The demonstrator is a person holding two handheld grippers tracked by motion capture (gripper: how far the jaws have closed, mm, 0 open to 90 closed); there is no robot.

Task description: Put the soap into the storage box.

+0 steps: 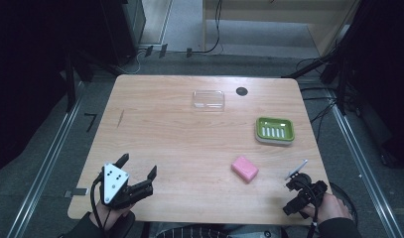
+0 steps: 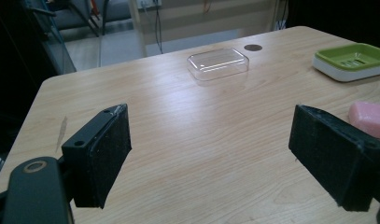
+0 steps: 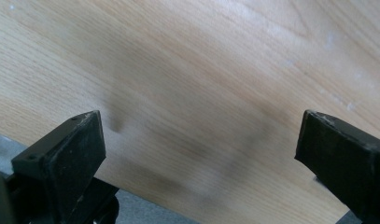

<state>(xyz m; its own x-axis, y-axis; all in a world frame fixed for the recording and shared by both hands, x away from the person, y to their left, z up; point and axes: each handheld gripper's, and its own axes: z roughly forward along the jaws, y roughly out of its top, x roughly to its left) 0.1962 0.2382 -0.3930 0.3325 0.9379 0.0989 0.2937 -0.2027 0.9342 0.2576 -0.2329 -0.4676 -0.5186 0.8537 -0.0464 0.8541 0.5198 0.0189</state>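
My left hand-held gripper (image 1: 138,166) hovers at the near left of the table (image 1: 179,148), jaws wide apart and empty. My right hand-held gripper (image 1: 298,179) sits at the near right corner, jaws likewise apart. Between them, nearer the right one, lies a pink soap (image 1: 244,168); beyond it stand a green soap dish (image 1: 274,130) and a clear lid (image 1: 208,99).

A pink bar of soap (image 1: 244,168) is lying flat on the wooden table (image 1: 179,148), right of centre in the lower part of the high view, turned at a slant to the table's edges. Up and to its right, well apart from it, a green soap dish (image 1: 274,130) with a slotted floor is sitting upright on a white base. In the upper middle of the frame a clear plastic lid (image 1: 208,99) is resting on the tabletop, alone, near the far edge.
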